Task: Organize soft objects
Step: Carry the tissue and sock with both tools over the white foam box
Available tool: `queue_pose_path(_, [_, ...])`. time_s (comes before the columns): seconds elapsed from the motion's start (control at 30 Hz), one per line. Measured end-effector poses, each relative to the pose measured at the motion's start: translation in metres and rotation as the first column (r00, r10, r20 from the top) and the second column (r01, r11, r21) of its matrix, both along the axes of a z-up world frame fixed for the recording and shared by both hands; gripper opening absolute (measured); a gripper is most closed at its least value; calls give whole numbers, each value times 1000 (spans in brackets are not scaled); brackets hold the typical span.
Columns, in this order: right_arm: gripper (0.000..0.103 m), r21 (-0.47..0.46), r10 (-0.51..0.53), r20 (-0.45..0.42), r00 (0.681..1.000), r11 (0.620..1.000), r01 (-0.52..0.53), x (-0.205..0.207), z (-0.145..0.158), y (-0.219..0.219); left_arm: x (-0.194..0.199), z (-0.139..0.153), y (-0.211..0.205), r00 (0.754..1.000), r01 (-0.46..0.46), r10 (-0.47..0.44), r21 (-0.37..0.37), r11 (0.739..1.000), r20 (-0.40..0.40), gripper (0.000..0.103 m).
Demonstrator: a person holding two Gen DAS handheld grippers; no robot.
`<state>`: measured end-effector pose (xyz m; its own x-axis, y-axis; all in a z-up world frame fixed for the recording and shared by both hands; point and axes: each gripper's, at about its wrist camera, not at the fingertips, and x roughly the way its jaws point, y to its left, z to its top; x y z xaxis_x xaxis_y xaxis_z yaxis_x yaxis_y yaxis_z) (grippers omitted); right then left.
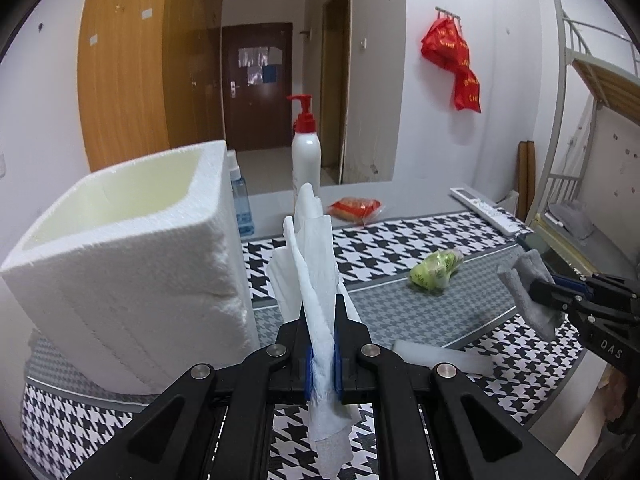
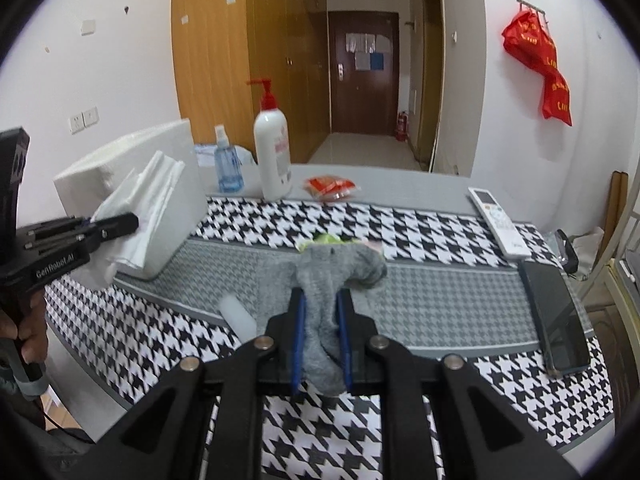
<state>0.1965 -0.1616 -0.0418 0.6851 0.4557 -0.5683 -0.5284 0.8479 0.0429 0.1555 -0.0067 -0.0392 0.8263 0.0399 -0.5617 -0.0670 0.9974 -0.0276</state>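
Observation:
My left gripper (image 1: 320, 308) is shut on a crumpled white paper tissue (image 1: 316, 248) that sticks up between its blue pads, held above the table beside an open white foam box (image 1: 120, 240). In the right wrist view, my right gripper (image 2: 320, 308) is shut on a grey sock (image 2: 340, 264) lifted off the houndstooth cloth (image 2: 440, 240). That view also shows the left gripper (image 2: 134, 222) with the tissue (image 2: 148, 196) in front of the foam box (image 2: 168, 140). The right gripper (image 1: 536, 286) with the sock (image 1: 524, 284) appears at the right edge of the left wrist view.
A green item in clear plastic (image 1: 436, 270) and a small white foam block (image 1: 440, 358) lie on the cloth. At the back stand a pump bottle (image 2: 272, 152), a blue spray bottle (image 2: 228, 168) and a red packet (image 2: 330, 188). A remote (image 2: 500, 224) and phone (image 2: 556, 320) lie right.

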Motion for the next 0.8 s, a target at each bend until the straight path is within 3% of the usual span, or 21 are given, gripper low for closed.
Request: queue_pose_path(0.8, [19, 69, 38, 111, 993, 997, -46, -5, 44, 25, -17, 47, 8, 989, -5, -1, 42, 999, 145, 8])
